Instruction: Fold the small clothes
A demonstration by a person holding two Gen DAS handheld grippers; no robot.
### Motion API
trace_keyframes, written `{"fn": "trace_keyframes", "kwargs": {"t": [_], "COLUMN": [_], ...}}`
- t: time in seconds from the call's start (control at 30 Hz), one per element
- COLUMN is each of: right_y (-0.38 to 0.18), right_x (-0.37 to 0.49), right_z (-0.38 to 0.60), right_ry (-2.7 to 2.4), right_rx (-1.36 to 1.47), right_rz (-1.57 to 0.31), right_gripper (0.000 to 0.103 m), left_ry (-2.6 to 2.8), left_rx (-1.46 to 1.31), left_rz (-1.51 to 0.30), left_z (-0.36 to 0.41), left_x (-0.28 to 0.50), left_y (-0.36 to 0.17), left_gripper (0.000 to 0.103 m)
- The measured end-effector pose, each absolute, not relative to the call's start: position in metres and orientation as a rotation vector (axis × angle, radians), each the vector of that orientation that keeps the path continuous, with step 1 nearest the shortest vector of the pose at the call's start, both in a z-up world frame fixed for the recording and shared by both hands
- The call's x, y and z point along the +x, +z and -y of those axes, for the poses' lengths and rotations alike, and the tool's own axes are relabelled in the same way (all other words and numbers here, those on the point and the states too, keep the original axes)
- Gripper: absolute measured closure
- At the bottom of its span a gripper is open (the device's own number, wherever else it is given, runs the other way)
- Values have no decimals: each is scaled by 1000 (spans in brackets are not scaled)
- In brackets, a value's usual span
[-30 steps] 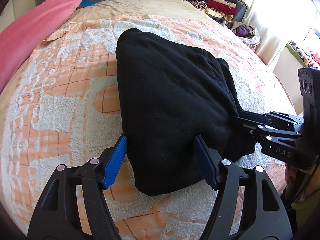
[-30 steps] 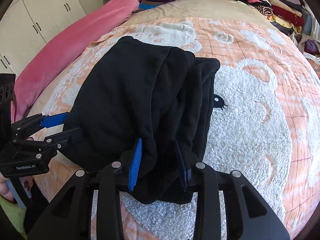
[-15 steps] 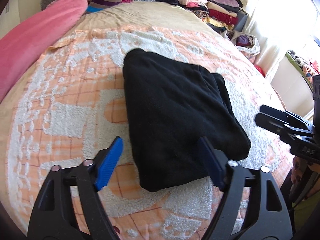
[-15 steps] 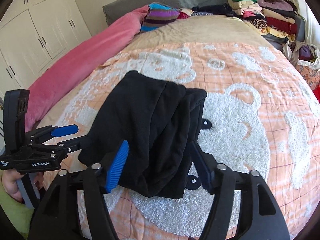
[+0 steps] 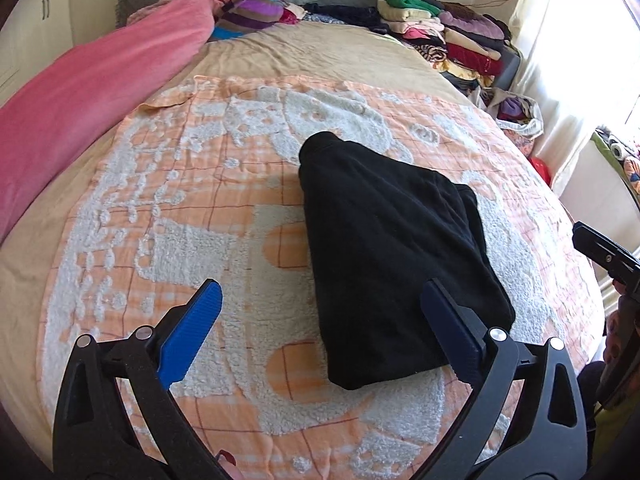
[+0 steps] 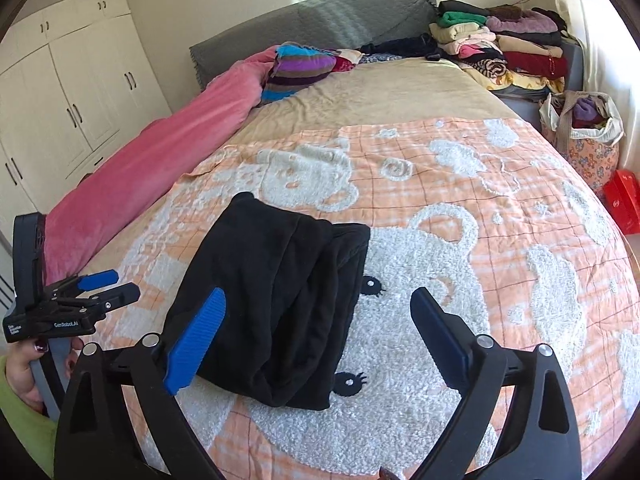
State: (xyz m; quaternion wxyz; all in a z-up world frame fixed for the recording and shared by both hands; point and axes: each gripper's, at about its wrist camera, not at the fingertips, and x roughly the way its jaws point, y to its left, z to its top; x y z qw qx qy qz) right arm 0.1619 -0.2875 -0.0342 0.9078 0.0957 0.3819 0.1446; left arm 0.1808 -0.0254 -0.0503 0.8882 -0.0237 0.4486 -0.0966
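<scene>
A folded black garment [image 5: 384, 248] [image 6: 280, 300] lies flat on the orange and white bear blanket [image 5: 180, 208] [image 6: 460, 272]. My left gripper [image 5: 320, 300] hangs above its near end, jaws opening wide, nothing pressed between the blue pads [image 5: 192, 332]. My right gripper [image 6: 316, 312] hovers over the garment's near right corner, jaws likewise opening wide and clear of the cloth. In the right wrist view the left gripper [image 6: 112, 284] shows at the left edge, held by a hand. A tip of the right gripper [image 5: 600, 248] shows at the right edge of the left wrist view.
A pink duvet [image 5: 80, 108] [image 6: 160, 152] runs along the bed's left side. A striped garment [image 6: 300, 68] and stacks of folded clothes [image 6: 500, 48] [image 5: 440, 36] sit at the headboard end. A floral bag [image 6: 588, 136] stands beside the bed on the right, white wardrobes [image 6: 72, 96] on the left.
Both grippers let go of the black garment, their jaws spread wide, and both rose and drew back. The garment now lies free on the blanket.
</scene>
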Motion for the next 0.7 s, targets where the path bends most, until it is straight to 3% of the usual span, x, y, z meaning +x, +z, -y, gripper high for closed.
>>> {"fn": "trace_keyframes", "kwargs": {"t": [0.7], "right_y": [-78], "right_x": [207], "right_z": [288], "right_ry": [385], "right_rx": [302], "right_rz": [-907], "right_gripper": [7], "left_ry": [-161], "left_rx": [-107], "left_rz": [-1016], "left_z": [25], "left_x": [204], "left_y": [-83], "left_gripper": [10]}}
